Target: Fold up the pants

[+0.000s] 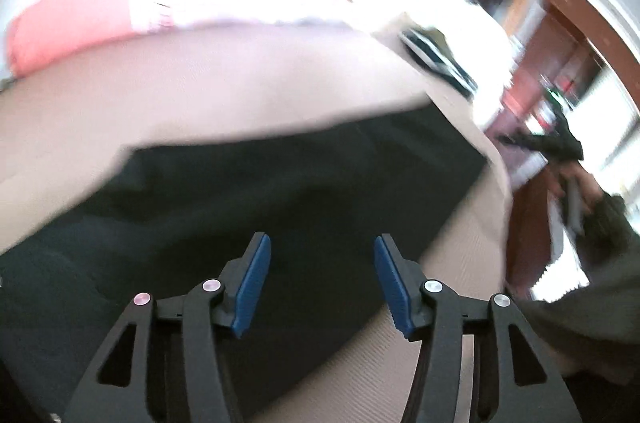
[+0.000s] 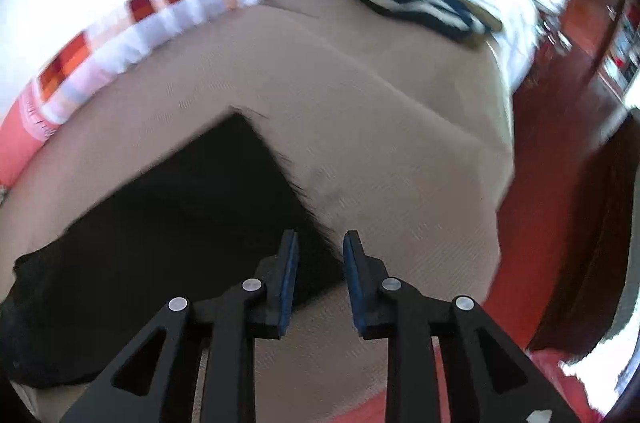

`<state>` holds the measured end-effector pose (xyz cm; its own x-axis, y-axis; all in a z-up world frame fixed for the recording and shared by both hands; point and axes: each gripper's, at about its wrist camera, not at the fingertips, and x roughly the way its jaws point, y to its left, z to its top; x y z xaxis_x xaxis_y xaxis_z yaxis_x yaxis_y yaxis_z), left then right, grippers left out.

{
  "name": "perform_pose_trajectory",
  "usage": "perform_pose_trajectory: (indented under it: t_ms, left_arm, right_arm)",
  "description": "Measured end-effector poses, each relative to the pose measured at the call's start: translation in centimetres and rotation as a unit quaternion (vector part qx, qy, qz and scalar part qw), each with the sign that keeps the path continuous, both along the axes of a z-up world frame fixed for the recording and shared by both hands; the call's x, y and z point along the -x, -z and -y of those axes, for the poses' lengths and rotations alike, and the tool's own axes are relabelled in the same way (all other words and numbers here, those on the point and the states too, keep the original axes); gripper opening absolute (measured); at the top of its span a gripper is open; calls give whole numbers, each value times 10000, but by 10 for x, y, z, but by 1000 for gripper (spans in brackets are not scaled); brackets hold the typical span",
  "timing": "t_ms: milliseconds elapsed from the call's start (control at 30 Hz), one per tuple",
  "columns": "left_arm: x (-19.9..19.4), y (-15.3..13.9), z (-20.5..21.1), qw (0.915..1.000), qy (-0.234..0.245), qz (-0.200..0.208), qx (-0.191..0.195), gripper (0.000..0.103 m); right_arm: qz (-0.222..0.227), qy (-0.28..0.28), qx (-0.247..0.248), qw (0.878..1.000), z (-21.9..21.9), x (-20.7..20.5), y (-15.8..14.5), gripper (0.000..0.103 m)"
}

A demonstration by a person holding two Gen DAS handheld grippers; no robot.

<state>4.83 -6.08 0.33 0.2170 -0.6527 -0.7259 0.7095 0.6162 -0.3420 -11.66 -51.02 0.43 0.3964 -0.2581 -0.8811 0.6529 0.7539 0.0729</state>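
Black pants (image 1: 240,199) lie flat on a beige bed sheet (image 1: 240,75). In the left wrist view they fill the middle and left. My left gripper (image 1: 322,247) is open and empty, hovering over the pants near their right edge. In the right wrist view the pants (image 2: 168,215) lie at lower left, with a frayed hem edge running diagonally. My right gripper (image 2: 320,243) is open and empty, its blue pads just above that hem edge. The right gripper also shows in the left wrist view (image 1: 560,143), held by a hand at far right.
A striped dark garment (image 2: 416,3) lies at the far corner of the bed, also in the left wrist view (image 1: 436,59). A pink and orange checked blanket (image 2: 132,35) lies along the far side. Red floor (image 2: 532,263) and dark wooden furniture (image 2: 592,3) are on the right.
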Motion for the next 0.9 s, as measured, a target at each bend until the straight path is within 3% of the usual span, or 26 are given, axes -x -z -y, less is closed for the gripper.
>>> perform_pose_trajectory:
  t_ms: [100,200,300,433,533,733,900]
  left_arm:
    - [-31,5,-22,9959,-883,96,-192,55]
    - [-58,17,-49,9851,-1631,42,-547,55]
    - [-67,24,-72,9776,-1953,60,-777,55]
    - [-74,36,-105,9715,-2183,-132,-910,55]
    - [-77,42,-121,9681,-2295,-195,-987,55]
    - [-79,47,-137,9683,-2326,-262,-874,55]
    - [-81,50,-144,9699,-2296,-402,-710,55]
  right_arm:
    - [184,-796,-239,9964,-30,-41,-12,23]
    - [379,-2158,-846,9720,-91,-111,-12,23]
    - [405,-3284,-1473,9321,-154,-170,-6,23]
    - [169,-4828,-1827,8563,-262,-244,4,24]
    - [-84,-5457,-1938,8152,-317,-279,15,26]
    - [-507,-6181,-1827,7629,-386,-308,34,28]
    - [-764,-6447,-1581,7440,-406,-322,48,29]
